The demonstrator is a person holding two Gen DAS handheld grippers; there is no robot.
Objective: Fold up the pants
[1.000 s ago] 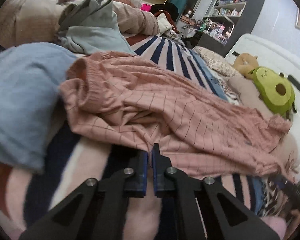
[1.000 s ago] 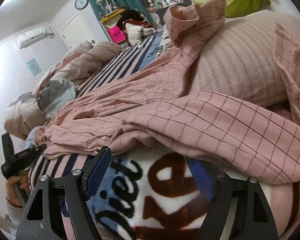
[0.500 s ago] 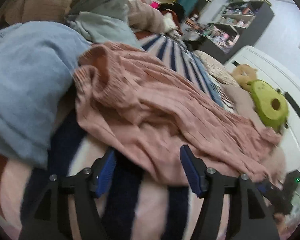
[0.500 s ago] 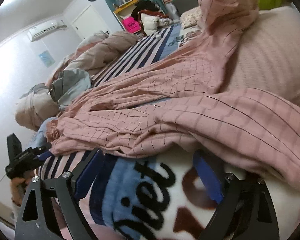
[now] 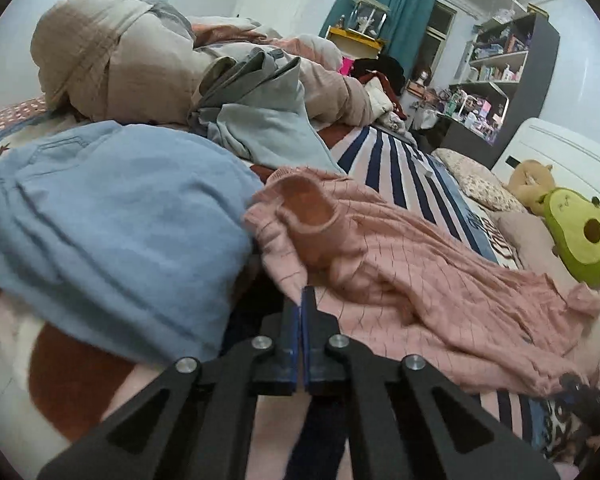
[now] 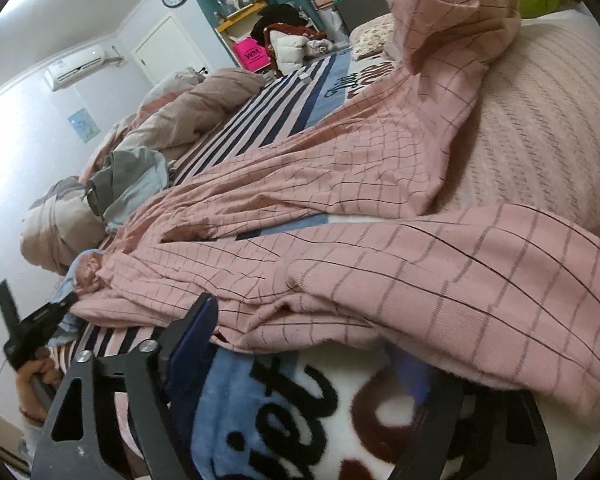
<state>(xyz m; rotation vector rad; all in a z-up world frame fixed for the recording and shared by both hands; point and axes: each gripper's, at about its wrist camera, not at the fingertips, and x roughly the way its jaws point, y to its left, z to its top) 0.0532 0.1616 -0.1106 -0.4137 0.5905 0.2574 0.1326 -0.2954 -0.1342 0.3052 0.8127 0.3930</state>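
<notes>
Pink checked pants [image 5: 420, 276] lie spread across the striped blanket, waistband [image 5: 300, 200] towards the left wrist view. My left gripper [image 5: 302, 300] is shut, its tips pinching the near edge of the pants just below the waistband. From the right wrist view the same gripper [image 6: 60, 308] shows at the far left, at the waist end. My right gripper [image 6: 300, 328] sits at the near pant leg [image 6: 440, 280]; its jaws are closing, and the leg's hem lies between them and over the right finger, without the pads pressing on it.
A blue garment [image 5: 112, 232] lies bunched left of the waistband, a grey one [image 5: 260, 120] and a beige duvet [image 5: 112, 60] behind it. An avocado plush [image 5: 580, 236] and a ribbed pillow [image 6: 540, 120] sit at the leg end. A person's hand [image 6: 36, 372] holds the left gripper.
The left gripper opened, shifted towards the waistband and shut again on the pants' edge. The right gripper edged forward under the leg's hem and its jaws narrowed.
</notes>
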